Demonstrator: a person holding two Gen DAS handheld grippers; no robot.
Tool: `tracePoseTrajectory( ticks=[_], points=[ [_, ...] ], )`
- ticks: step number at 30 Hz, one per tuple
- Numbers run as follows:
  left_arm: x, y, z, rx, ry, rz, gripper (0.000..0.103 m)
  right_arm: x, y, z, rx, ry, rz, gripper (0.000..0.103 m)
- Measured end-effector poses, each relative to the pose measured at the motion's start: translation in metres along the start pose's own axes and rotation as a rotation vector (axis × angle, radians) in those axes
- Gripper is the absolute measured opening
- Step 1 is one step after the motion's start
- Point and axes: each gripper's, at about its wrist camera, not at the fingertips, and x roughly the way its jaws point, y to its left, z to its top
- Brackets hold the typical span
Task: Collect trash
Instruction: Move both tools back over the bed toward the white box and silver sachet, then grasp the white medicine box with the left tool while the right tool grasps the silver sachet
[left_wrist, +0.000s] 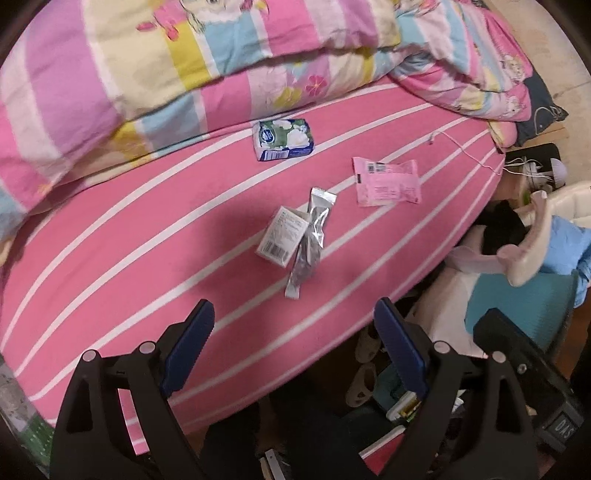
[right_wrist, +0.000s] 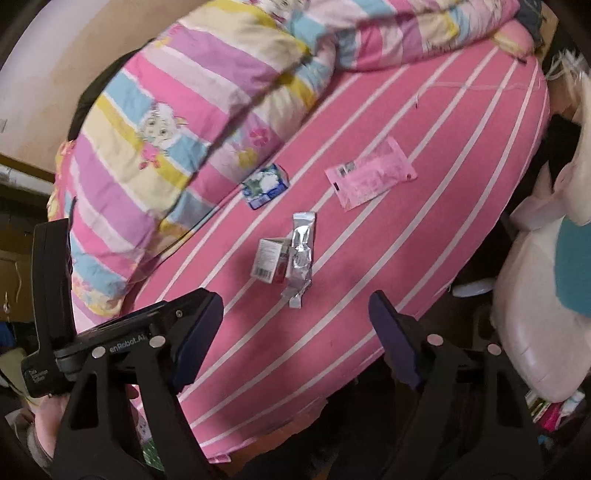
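Both the left gripper (left_wrist: 293, 325) and right gripper (right_wrist: 295, 314) are hanging released over wrappers (left_wrist: 308, 240) littering a pink striped bed (left_wrist: 147, 258) beneath a rumpled quilt (left_wrist: 147, 74).

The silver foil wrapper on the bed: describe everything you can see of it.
The silver foil wrapper is a long, narrow, shiny sachet, crinkled along its middle, with flat crimped seals at both ends. It looks empty or nearly so. It lies flat on the pink white-striped sheet, lengthwise toward the quilt. One long edge touches, and seems slightly to overlap, the small white carton beside it. Nothing else touches it; neither pair of tongs has reached it.
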Motion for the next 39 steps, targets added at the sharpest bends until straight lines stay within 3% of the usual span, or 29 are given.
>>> tracePoseTrajectory(
  ticks=[7, 10, 19, 22, 24, 30, 35, 39],
  points=[
    [0.072, 0.002, 0.022, 0.045, 0.068, 0.026, 0.084, 0.054, -0.022, 0.011, 0.030, 0.042, 0.000, 0.080],
    [0.096, 0.006, 0.028, 0.036, 0.098, 0.024, 0.078, 0.071, -0.028, 0.013, 0.043, 0.055, 0.003, 0.081],
    [0.150, 0.014, 0.039, 0.015, 0.160, 0.032, 0.069, 0.104, -0.032, 0.025, 0.062, 0.078, 0.006, 0.081],
    [0.159, 0.017, 0.041, 0.003, 0.182, 0.033, 0.058, 0.111, -0.031, 0.028, 0.058, 0.085, 0.008, 0.081],
    [0.161, 0.022, 0.041, -0.014, 0.186, 0.030, 0.044, 0.118, -0.029, 0.030, 0.053, 0.090, 0.007, 0.081],
    [0.153, 0.027, 0.044, -0.009, 0.153, 0.029, 0.027, 0.137, -0.020, 0.032, 0.046, 0.111, 0.015, 0.081],
    [0.150, 0.036, 0.042, -0.022, 0.137, 0.026, 0.018, 0.157, -0.004, 0.032, 0.024, 0.136, 0.018, 0.081],
    [0.149, 0.045, 0.044, -0.047, 0.121, -0.005, 0.018, 0.176, 0.002, 0.032, 0.009, 0.157, 0.002, 0.080]
  ],
)
